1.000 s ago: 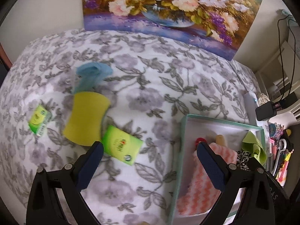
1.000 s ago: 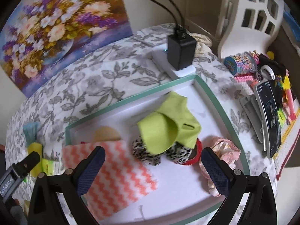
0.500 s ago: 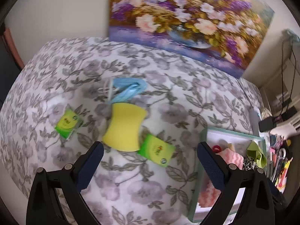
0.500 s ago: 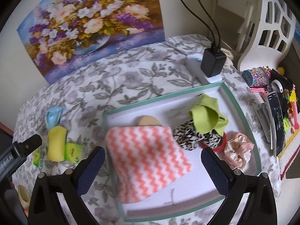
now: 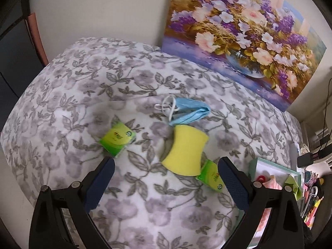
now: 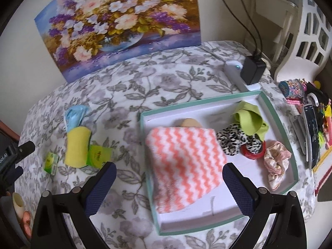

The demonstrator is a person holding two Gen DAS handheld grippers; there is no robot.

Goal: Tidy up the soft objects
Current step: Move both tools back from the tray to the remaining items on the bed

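A yellow sponge lies on the floral cloth with a blue face mask just behind it. One green tissue pack sits to its left and another touches its right corner. My left gripper hovers open above the cloth in front of them, holding nothing. The white tray with a teal rim holds a coral zigzag cloth, a lime cloth, a leopard scrunchie, a red one and a pink one. My right gripper is open above the tray's near left part.
A flower painting leans on the wall behind the table. A power strip with a black adapter lies behind the tray. Hair clips and small items crowd the right edge. A white chair stands at the far right.
Both grippers have pulled back and risen, so more of the table shows. The left view swung left from the tray toward the sponge and tissue packs. Objects stayed put.
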